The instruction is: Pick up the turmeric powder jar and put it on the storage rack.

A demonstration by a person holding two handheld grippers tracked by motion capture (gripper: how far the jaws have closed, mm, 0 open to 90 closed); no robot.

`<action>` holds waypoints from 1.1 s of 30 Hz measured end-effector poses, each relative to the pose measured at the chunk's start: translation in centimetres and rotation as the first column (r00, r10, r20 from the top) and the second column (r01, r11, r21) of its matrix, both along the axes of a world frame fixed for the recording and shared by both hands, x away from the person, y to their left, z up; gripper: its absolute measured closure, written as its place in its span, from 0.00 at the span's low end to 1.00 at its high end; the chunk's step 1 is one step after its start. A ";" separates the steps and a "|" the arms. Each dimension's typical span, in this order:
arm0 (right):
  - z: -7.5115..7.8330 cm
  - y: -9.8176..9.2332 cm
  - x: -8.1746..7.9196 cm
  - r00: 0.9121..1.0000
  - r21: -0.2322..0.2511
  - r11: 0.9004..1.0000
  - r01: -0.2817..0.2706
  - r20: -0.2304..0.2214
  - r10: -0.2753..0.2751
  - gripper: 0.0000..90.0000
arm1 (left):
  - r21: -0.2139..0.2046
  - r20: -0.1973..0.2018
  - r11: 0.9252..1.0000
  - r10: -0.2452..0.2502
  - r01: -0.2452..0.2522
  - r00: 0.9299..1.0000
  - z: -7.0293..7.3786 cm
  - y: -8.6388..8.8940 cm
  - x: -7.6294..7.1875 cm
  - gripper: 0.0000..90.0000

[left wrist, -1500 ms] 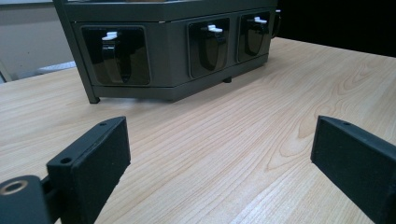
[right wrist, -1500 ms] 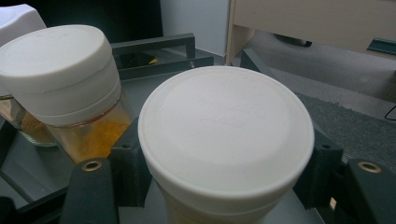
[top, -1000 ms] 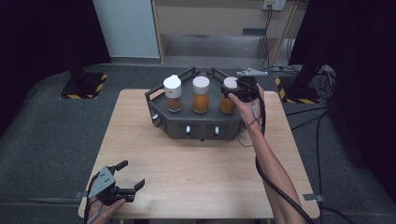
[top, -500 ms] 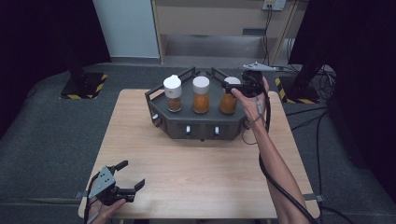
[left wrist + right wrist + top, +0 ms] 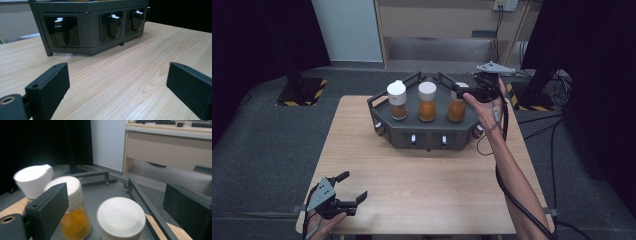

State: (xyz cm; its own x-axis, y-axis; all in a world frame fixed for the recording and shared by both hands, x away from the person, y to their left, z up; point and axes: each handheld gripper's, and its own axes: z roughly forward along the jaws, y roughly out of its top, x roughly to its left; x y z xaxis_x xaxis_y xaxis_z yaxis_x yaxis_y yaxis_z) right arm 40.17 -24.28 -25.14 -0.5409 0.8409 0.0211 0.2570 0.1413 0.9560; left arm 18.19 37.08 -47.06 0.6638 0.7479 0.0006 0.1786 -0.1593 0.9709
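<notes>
Right gripper [image 5: 460, 90] higher over jar [image 5: 121, 218].

Right gripper [image 5: 115, 212] jaws spread wide, nothing clamped. Nearest jar [image 5: 121, 218], white cap, sits between jaws, low and close, slightly blurred. Second jar [image 5: 72, 215], white cap, orange contents, partly behind left jaw. Third jar [image 5: 33, 180], white cap tilted, beyond left jaw, farther off. All three stand on dark grey tray [image 5: 107, 192] with black rail frame [image 5: 147, 205] running toward right jaw. Wooden worktop [image 5: 15, 207] edge visible outside left jaw and below right jaw. Pale desk [image 5: 170, 142] in background above right jaw.
</notes>
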 end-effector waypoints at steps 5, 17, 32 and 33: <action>0.7 0.1 -1.4 0.999 -0.014 0.999 -0.037 0.033 0.038 0.08 | -0.002 -0.004 1.000 -0.007 0.007 1.000 0.0 0.0 0.2 0.04; 0.8 -1.8 -6.2 0.988 0.002 0.992 -0.124 0.096 0.123 0.08 | -0.006 -0.007 1.000 -0.010 0.010 1.000 -0.2 0.0 0.6 0.04; -0.6 -5.2 -10.8 0.981 0.014 0.988 -0.154 0.121 0.151 0.07 | 0.001 -0.003 1.000 -0.018 0.018 1.000 -0.1 -0.1 0.5 0.04; -0.7 -5.4 -11.2 0.980 0.013 0.988 -0.155 0.125 0.152 0.07 | 0.002 -0.004 1.000 -0.019 0.019 1.000 -0.1 -0.2 0.5 0.04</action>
State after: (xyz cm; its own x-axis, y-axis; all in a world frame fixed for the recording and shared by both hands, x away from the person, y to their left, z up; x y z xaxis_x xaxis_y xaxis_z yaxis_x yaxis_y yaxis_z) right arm 28.98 -29.66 -25.85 -0.6628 0.7479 -0.0363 0.1135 0.1482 0.9824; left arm 18.73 36.92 -47.16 0.6775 0.7355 -0.0001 0.1793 -0.1651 0.9698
